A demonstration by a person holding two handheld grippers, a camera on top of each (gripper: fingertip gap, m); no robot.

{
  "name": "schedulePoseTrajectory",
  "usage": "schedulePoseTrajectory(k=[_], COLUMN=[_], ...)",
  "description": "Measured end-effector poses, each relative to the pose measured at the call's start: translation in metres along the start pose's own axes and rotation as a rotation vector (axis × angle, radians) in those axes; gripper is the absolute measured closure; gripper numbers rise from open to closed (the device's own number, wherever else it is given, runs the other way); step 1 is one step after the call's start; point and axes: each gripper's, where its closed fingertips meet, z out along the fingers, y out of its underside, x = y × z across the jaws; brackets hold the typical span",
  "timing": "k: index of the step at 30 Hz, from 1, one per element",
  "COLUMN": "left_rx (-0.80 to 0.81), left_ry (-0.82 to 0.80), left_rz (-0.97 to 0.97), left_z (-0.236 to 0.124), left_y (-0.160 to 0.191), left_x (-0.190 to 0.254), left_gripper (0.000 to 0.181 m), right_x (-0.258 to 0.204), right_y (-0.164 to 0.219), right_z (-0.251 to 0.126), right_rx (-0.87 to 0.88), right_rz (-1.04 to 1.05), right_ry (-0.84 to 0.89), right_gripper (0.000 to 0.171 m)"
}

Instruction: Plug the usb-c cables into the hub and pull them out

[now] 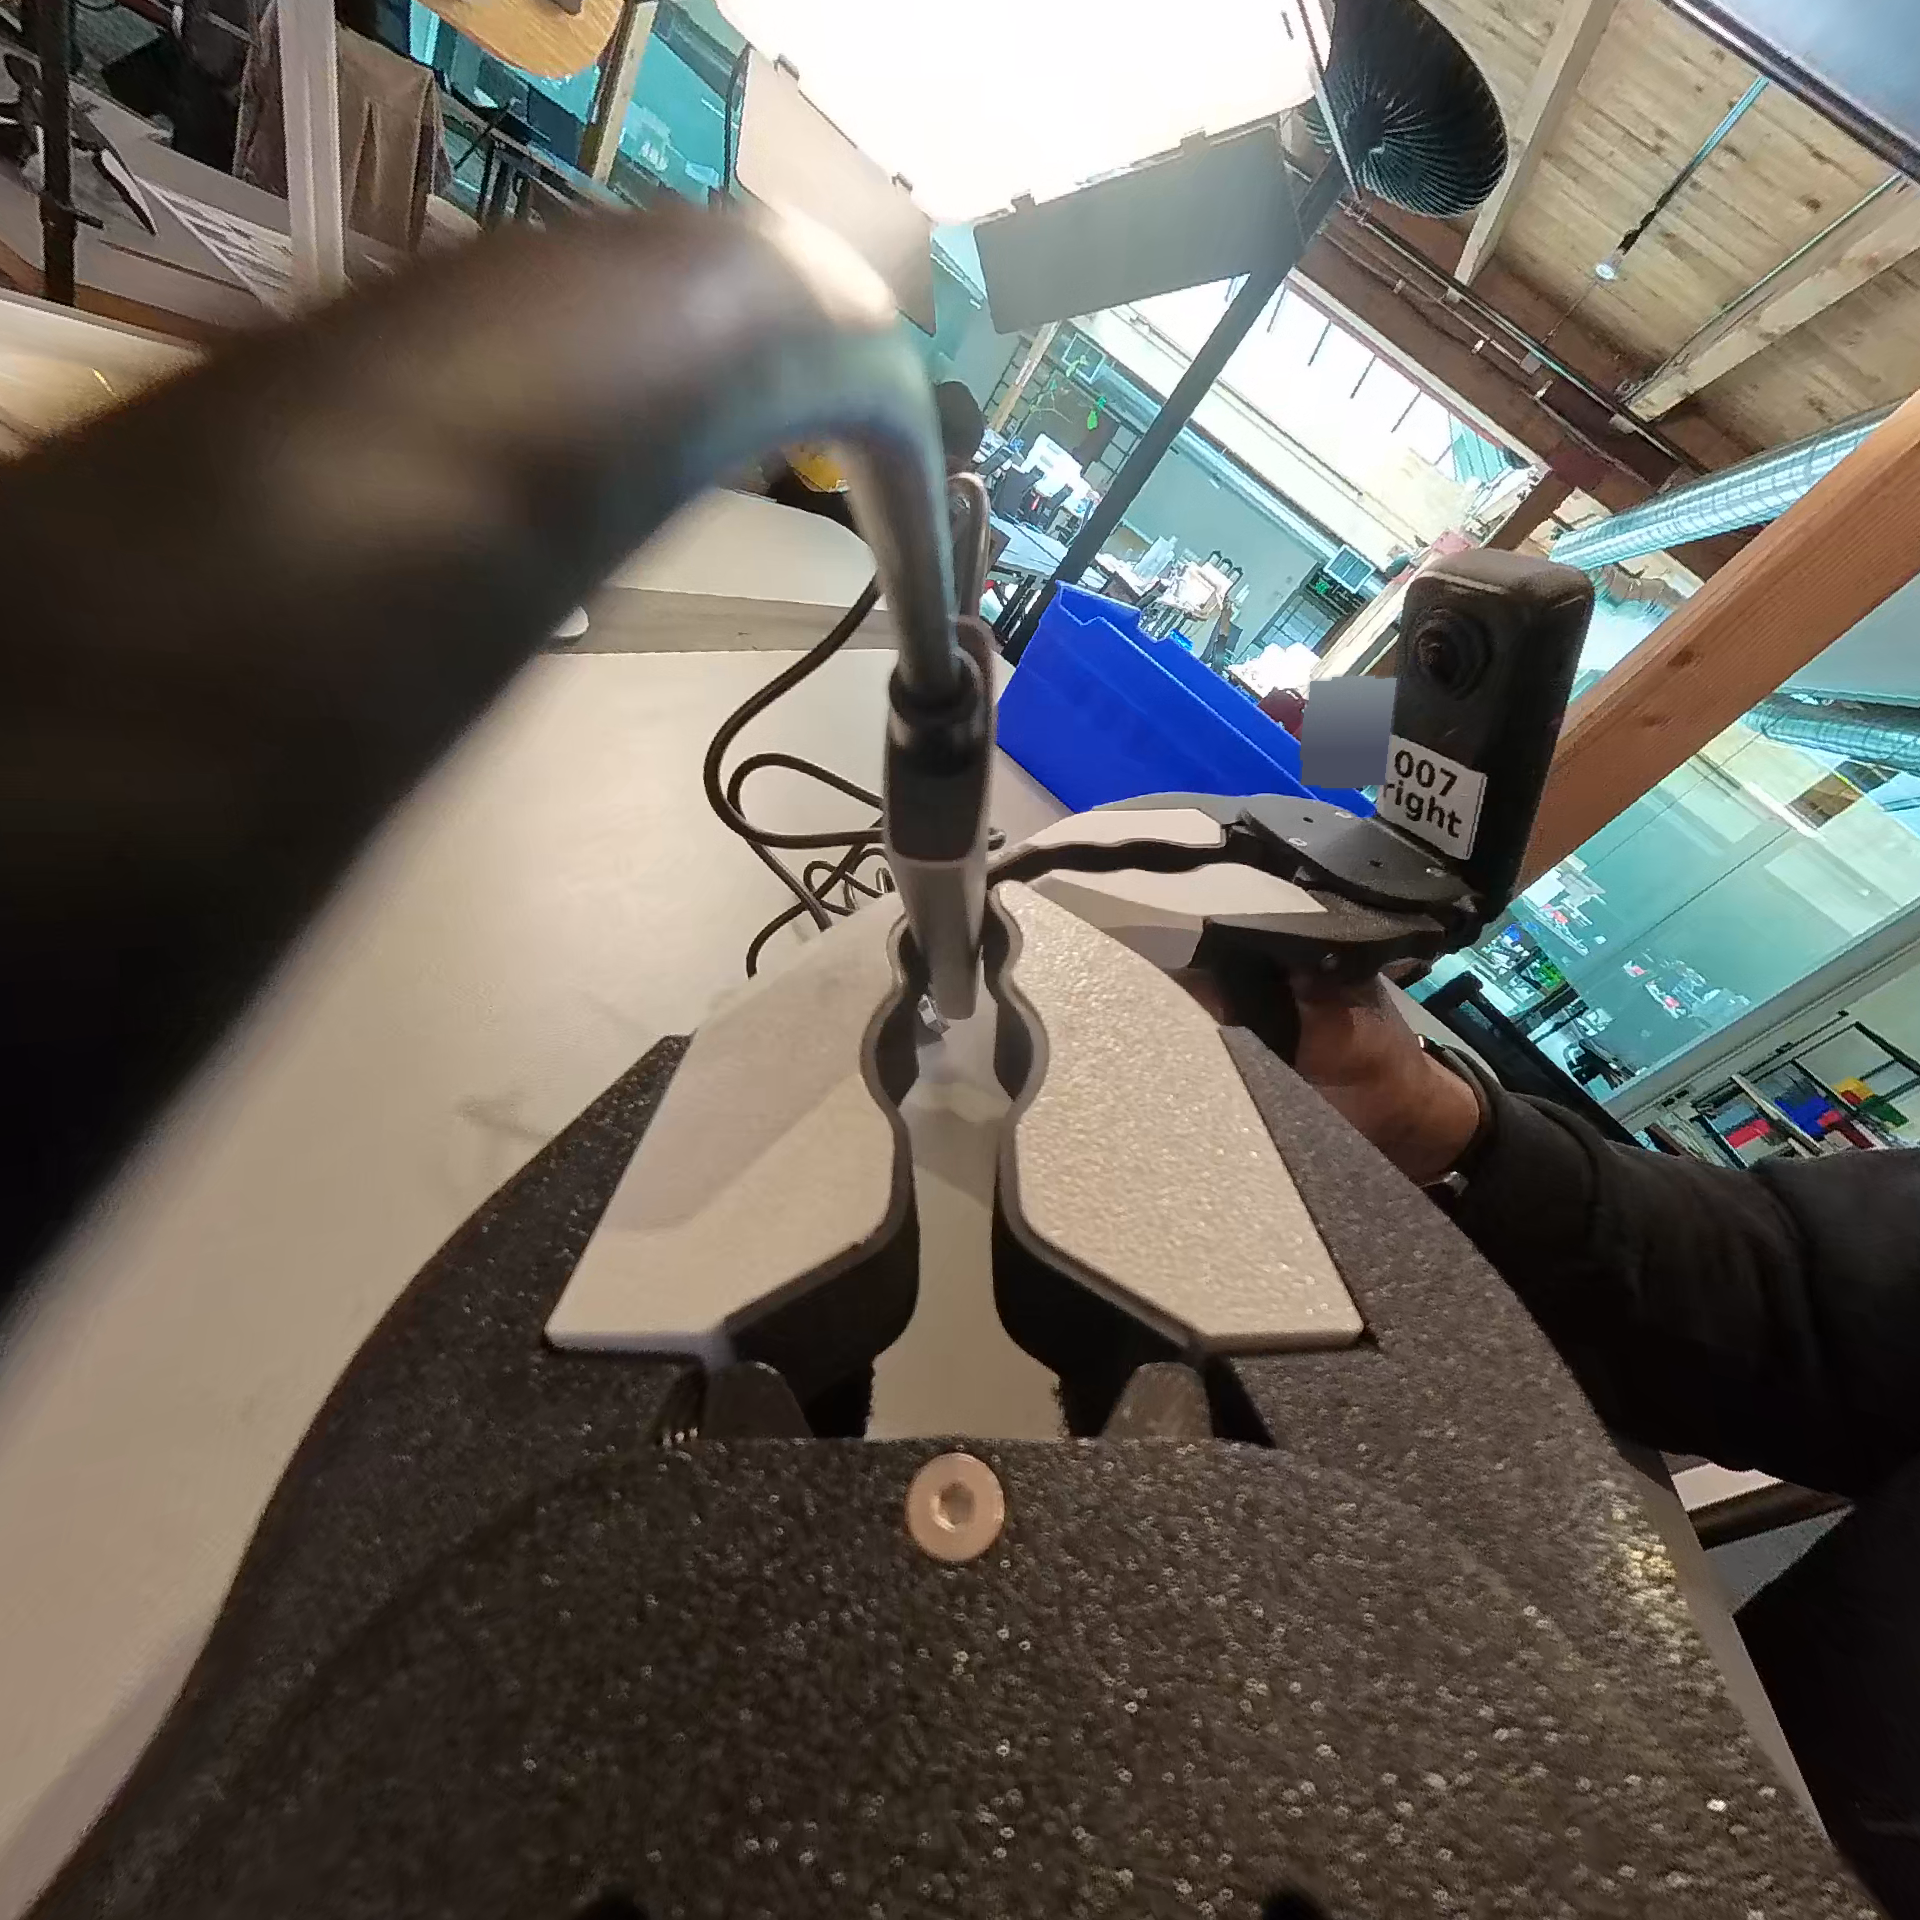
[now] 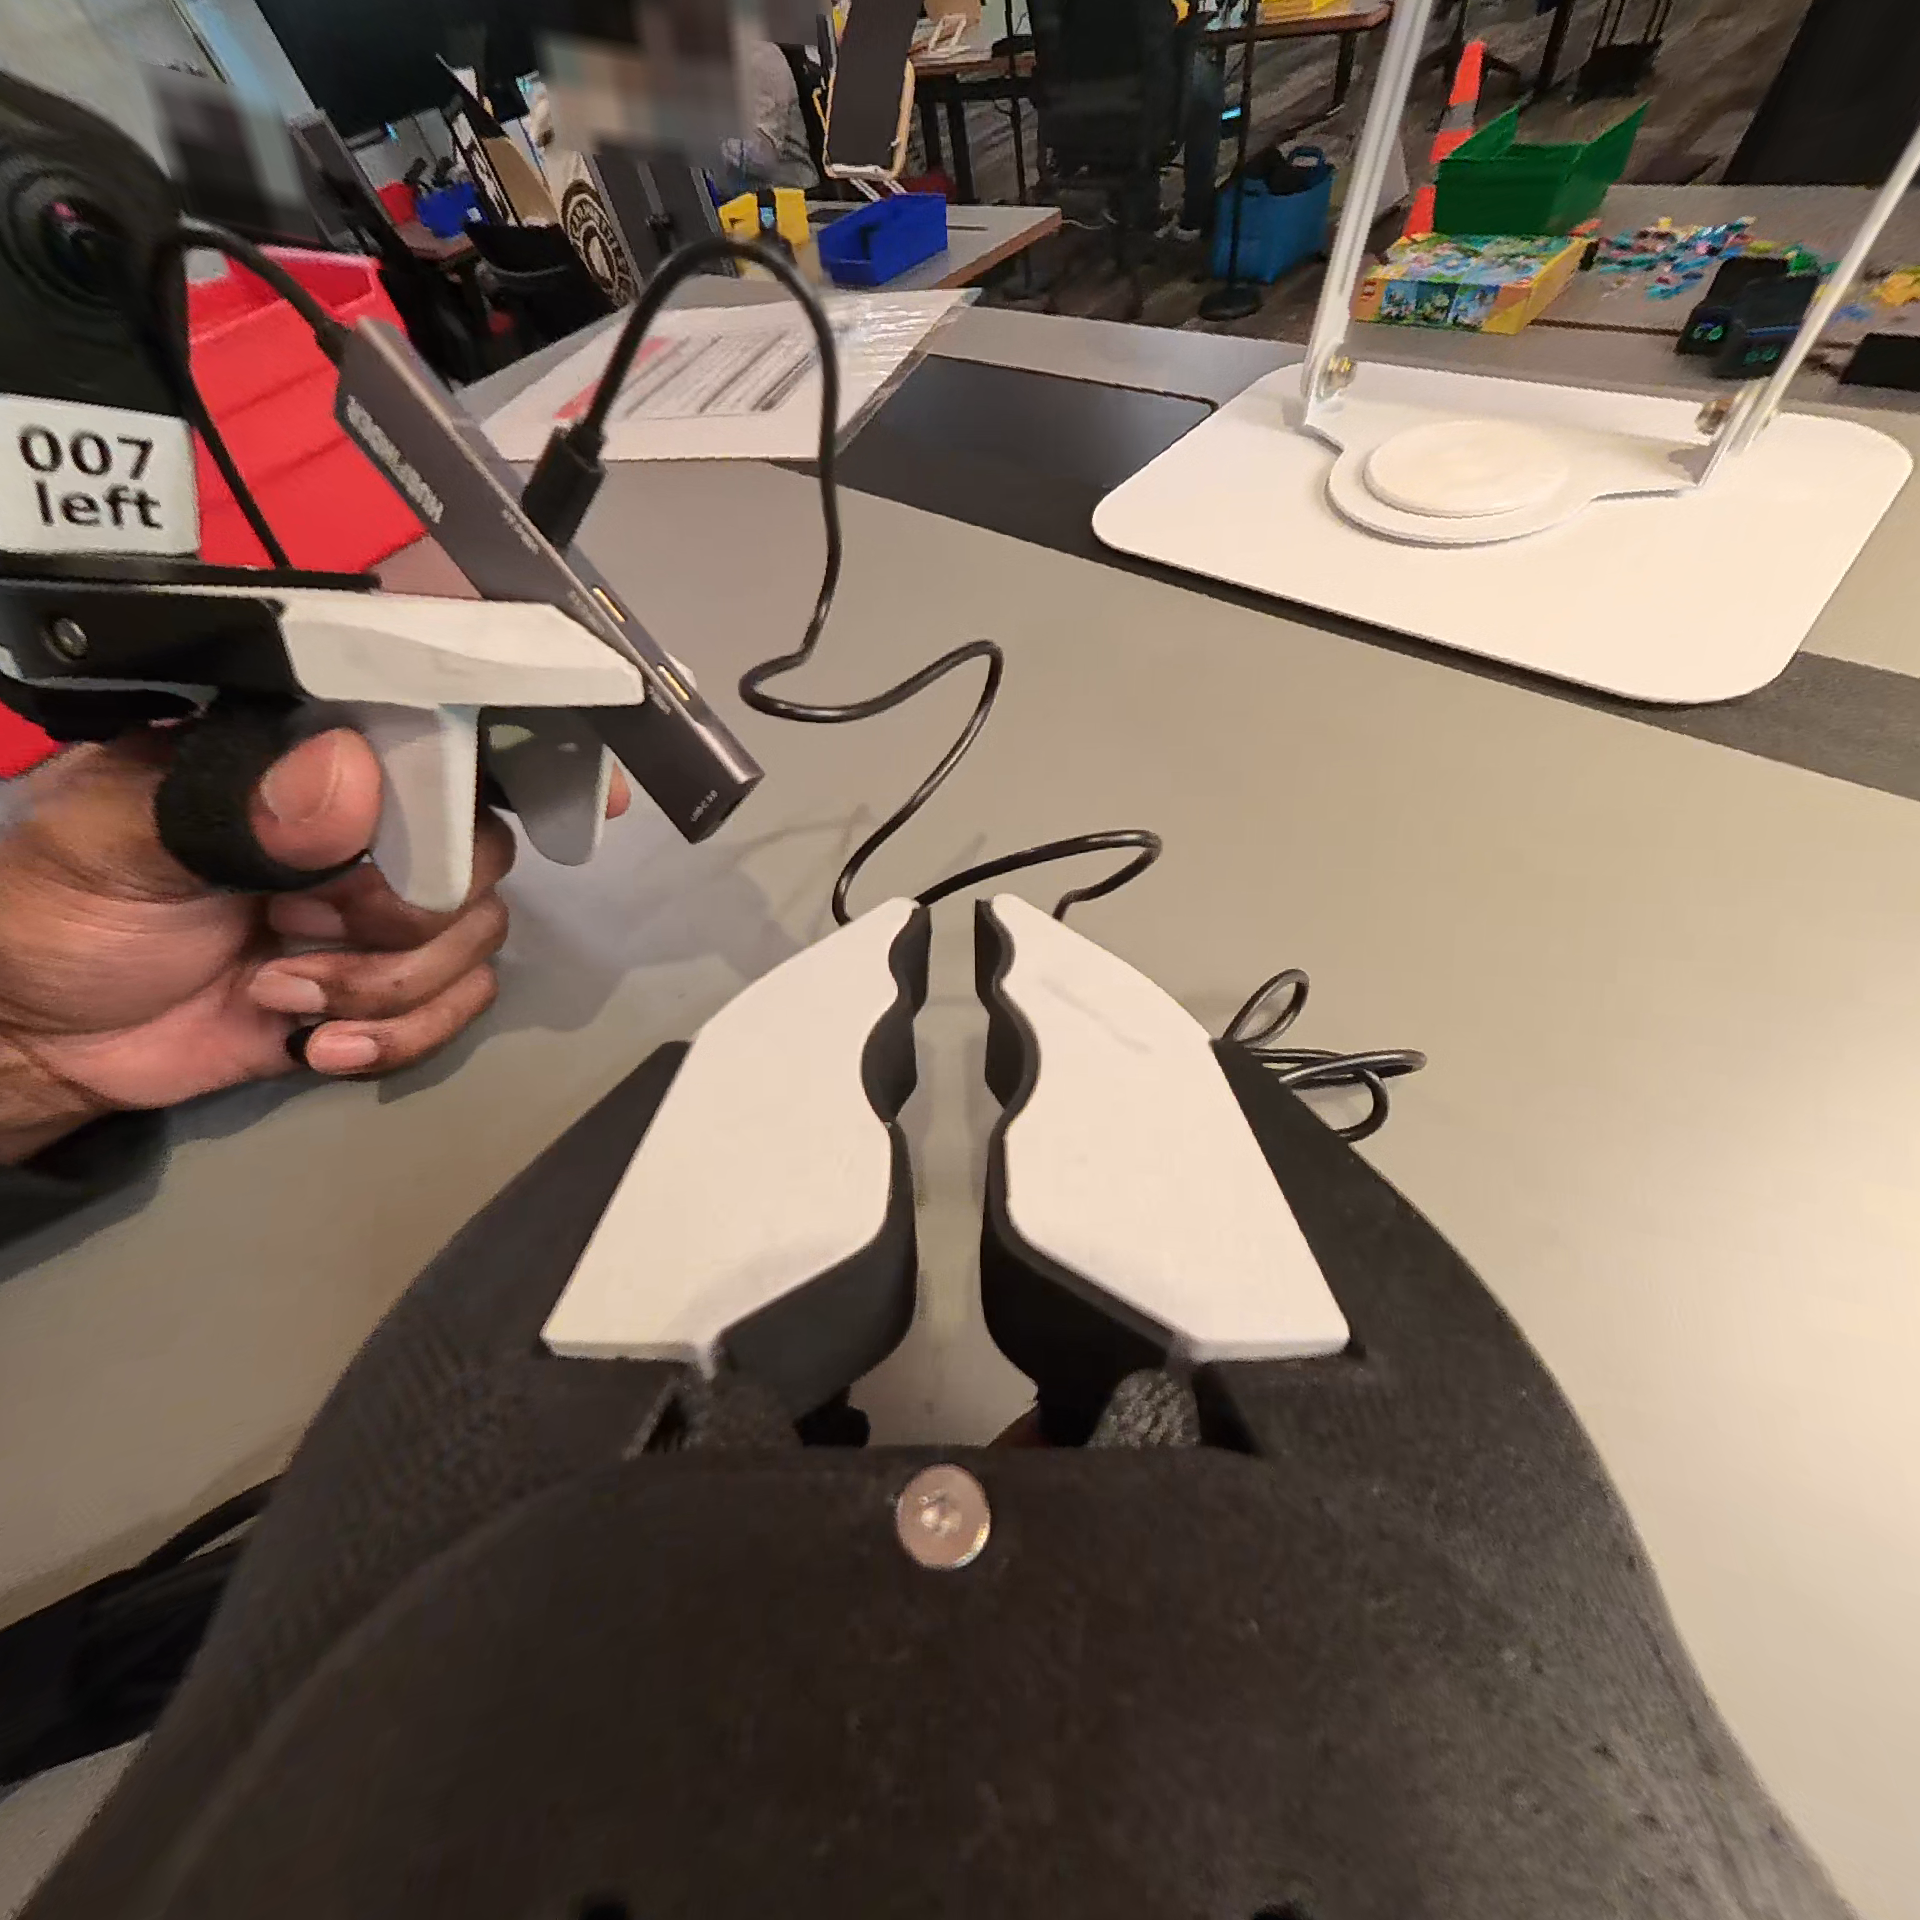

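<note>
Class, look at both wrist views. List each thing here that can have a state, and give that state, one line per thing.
Left gripper: shut on the hub, held above the table.
Hub: tilted, gripped near its lower end.
Plugged cable: its plug sits in the hub's side.
Right gripper: fingers slightly apart, holding nothing.
Loose cable coil: lying on the grey table.

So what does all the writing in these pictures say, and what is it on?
I can't repeat writing, only say where it stands.
Left sticker, white, on the left camera: bold, clear print.
Right sticker, white, on the right camera: bold, clear print.
Hub: pale lettering on its side, tiny print at its tip.
Sheet on the table: too blurred.
Toy box: too small.
</note>
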Motion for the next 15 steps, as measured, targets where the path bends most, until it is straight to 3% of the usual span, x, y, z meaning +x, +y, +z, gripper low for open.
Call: schedulePoseTrajectory(k=[9, 15], left_rx=[0.009, 0.008], left_ry=[-0.021, -0.022], left_rz=[-0.008, -0.013], left_z=[-0.001, -0.001], left_y=[-0.001, -0.001], left_x=[-0.004, -0.004], left_gripper=[0.171, 0.171], right_x=[0.03, 0.029], right_y=[-0.003, 0.007], right_z=[-0.007, -0.001], right_rx=[0.064, -0.019], right_rz=[0.343, 0.283], right_ry=[-0.071, 0.01], right_gripper=[0.165, 0.169])
